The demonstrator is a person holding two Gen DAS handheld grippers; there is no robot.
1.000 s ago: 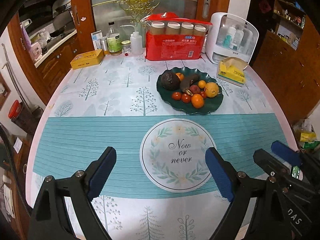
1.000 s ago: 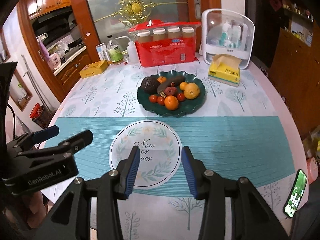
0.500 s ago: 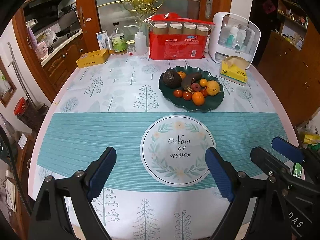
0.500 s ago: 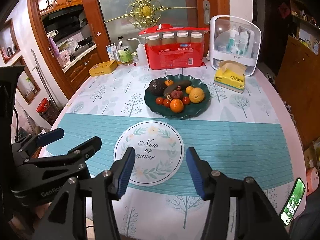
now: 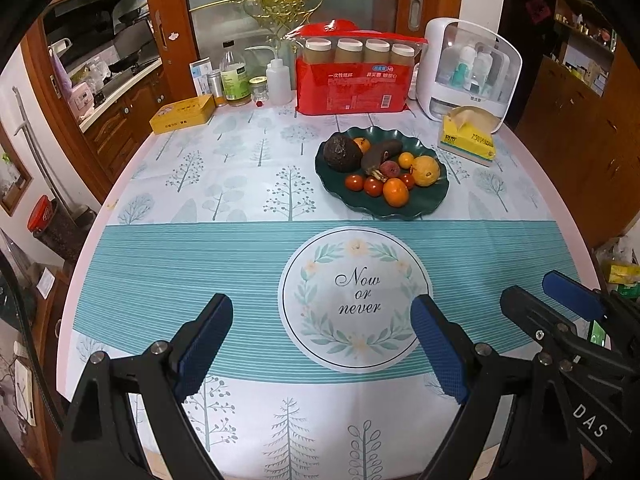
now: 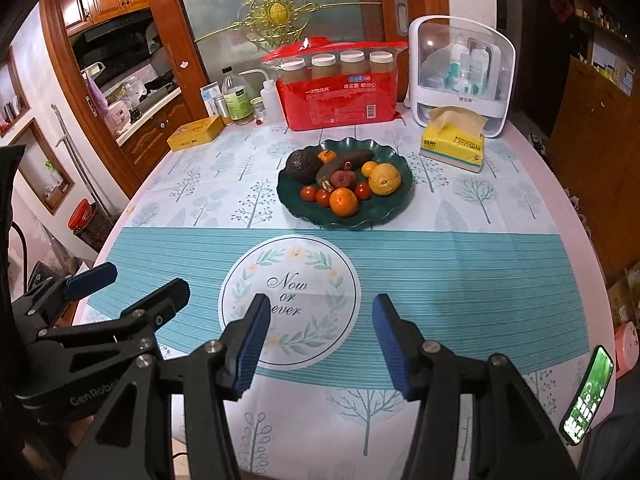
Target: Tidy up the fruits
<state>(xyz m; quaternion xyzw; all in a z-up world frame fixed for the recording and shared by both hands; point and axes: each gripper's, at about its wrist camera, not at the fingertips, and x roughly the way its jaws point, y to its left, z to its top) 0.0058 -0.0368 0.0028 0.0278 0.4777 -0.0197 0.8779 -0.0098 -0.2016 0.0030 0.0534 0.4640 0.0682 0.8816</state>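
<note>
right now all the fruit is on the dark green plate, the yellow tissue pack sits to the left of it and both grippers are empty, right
Not quite: the yellow tissue pack sits to the right of the dark green plate, as the right wrist view shows. The fruit is all on the plate, and the left gripper and right gripper are empty.

- Left wrist view: sits just behind the left tool [image 5: 322, 338], looking forward and steeply down over the surface [image 5: 208, 248]; the near edge lies right below it, the plate [image 5: 430, 208] well ahead and to the right; the right tool [image 5: 548, 300] shows at its right edge
- Right wrist view: sits behind the right tool [image 6: 318, 338], tilted down alike; the plate [image 6: 386, 214] lies ahead near centre; the left tool [image 6: 132, 282] shows at its left edge
- Shared: the whole surface, the plate, the round print [image 5: 356, 300] [image 6: 290, 300] and the far clutter
</note>
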